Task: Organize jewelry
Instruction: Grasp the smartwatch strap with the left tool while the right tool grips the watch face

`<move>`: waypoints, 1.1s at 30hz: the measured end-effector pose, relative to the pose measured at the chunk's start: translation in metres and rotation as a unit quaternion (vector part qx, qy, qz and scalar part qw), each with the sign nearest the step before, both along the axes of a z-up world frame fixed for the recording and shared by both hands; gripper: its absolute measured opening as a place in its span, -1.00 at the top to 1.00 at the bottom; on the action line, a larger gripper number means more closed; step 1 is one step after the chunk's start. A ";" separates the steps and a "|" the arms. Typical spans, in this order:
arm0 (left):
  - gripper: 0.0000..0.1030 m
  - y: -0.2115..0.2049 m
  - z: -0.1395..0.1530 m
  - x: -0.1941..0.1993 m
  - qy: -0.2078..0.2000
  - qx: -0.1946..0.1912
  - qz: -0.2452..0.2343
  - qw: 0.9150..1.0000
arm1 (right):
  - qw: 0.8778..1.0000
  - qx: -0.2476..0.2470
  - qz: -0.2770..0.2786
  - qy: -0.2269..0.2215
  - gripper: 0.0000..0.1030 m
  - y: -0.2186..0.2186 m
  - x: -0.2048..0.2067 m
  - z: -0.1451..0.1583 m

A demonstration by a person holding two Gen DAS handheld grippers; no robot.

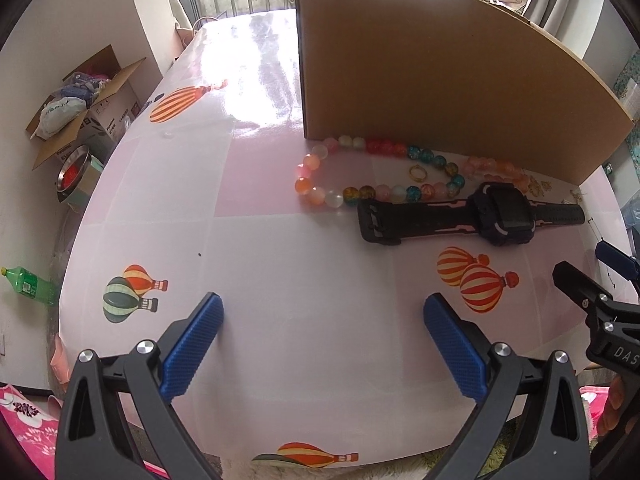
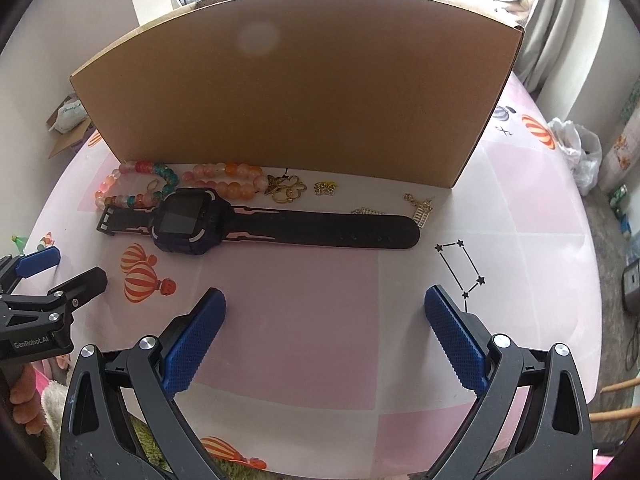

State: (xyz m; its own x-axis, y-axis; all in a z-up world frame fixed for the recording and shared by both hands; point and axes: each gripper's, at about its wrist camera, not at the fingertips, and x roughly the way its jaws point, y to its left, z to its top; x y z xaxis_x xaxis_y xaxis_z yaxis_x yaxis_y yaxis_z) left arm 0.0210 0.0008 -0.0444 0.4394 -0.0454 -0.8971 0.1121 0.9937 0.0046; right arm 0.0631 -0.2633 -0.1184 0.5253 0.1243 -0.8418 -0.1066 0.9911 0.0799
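A black smartwatch (image 1: pixel 496 216) (image 2: pixel 188 220) lies flat on the pink tablecloth in front of a tall cardboard box (image 1: pixel 440 72) (image 2: pixel 292 96). Behind it lie a multicoloured bead necklace (image 1: pixel 320 168) (image 2: pixel 132 184), an orange bead bracelet (image 2: pixel 232 180), a gold ring (image 1: pixel 418 173) and small gold charms (image 2: pixel 288 189). My left gripper (image 1: pixel 324 312) stands open well short of the beads, nothing between its fingers. My right gripper (image 2: pixel 325 304) is open too, near the table's front, below the watch strap.
The table (image 1: pixel 240 240) has balloon prints and ends at left, where an open carton (image 1: pixel 88 100), a steel bowl (image 1: pixel 74 172) and a green bottle (image 1: pixel 28 284) sit on the floor. White bags (image 2: pixel 576 148) lie at the right of the table.
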 end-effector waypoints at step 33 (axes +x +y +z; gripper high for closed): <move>0.18 0.024 -0.001 0.035 0.028 -0.323 -0.003 0.946 | 0.968 0.123 0.220 -0.001 0.32 0.022 0.032 0.021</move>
State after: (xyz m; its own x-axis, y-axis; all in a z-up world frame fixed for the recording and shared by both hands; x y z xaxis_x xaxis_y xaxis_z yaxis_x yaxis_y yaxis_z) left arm 0.0555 0.0252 -0.0449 0.3888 -0.5950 -0.7034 0.1005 0.7863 -0.6096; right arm 0.0954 -0.2415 -0.0969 0.3768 0.5329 -0.7576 -0.5149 0.8004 0.3070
